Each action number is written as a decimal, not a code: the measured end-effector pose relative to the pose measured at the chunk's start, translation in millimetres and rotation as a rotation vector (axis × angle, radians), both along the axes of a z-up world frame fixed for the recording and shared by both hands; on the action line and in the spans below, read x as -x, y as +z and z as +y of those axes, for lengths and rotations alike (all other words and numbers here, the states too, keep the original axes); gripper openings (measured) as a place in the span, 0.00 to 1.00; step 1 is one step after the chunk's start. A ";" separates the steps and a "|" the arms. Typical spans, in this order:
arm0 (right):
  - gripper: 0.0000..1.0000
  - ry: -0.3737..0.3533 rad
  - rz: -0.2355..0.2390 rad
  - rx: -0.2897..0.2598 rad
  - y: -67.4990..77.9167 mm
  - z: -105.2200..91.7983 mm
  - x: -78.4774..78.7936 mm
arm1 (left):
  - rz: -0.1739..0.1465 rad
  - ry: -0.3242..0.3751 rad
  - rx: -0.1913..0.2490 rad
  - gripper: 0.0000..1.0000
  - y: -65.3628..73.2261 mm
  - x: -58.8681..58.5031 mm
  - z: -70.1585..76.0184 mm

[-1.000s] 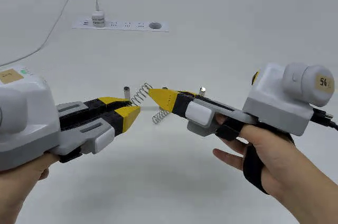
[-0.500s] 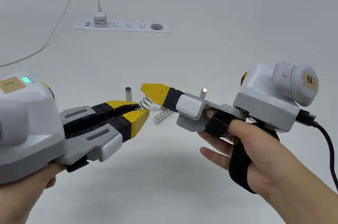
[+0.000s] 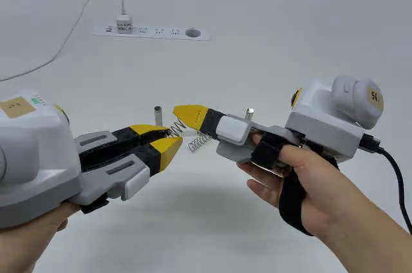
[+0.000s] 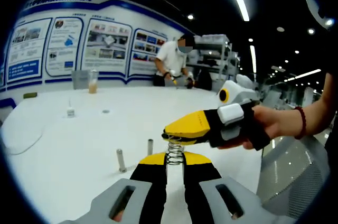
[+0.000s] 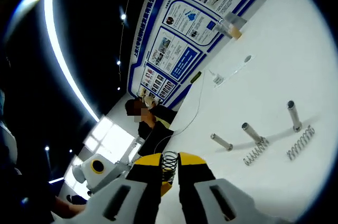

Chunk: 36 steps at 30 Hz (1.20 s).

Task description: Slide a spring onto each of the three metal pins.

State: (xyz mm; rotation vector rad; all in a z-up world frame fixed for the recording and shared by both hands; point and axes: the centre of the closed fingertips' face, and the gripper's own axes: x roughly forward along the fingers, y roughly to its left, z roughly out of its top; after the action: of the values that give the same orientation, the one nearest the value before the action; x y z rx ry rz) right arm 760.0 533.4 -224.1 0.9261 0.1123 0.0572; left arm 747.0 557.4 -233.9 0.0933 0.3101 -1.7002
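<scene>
pins (image 5: 252,132) 0/3 sprung, all bare | left gripper (image 4: 174,156) and right gripper (image 5: 169,159) both clenched on one spring (image 3: 175,130) | two springs (image 5: 256,151) loose by pins

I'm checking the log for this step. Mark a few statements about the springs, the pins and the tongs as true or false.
1. One spring sits between the tips of both the left tongs and the right tongs. True.
2. All three pins already carry springs. False: all three are bare, and two loose springs lie on the table beside them.
3. A power strip with a plug in it lies on the table beyond the pins. True.
4. The pins lie flat on the table. False: they stand upright.
</scene>
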 end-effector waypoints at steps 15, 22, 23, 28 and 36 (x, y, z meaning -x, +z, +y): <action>0.11 0.007 0.005 0.231 2.7 -5.5 -4.3 | -0.133 0.036 -0.147 0.21 -27.3 -9.3 5.7; 0.11 0.010 0.009 0.334 6.4 -9.3 -8.4 | -0.148 0.034 -0.169 0.34 -32.3 -9.5 8.8; 0.11 0.010 0.016 0.346 6.1 -9.5 -9.0 | -0.146 0.033 -0.169 0.36 -32.5 -9.2 9.1; 0.11 0.006 0.031 0.436 6.1 -10.8 -11.5 | -0.138 0.040 -0.174 0.46 -34.8 -10.3 10.4; 0.11 0.058 0.064 0.656 1.4 -11.1 -21.2 | -0.116 0.051 -0.182 0.59 -39.1 -11.2 10.8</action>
State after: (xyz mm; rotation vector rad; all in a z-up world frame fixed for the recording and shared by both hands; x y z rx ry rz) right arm 781.3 522.3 -222.7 0.2693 0.2025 0.0403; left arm 758.1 568.1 -273.0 0.3148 0.3760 -1.6069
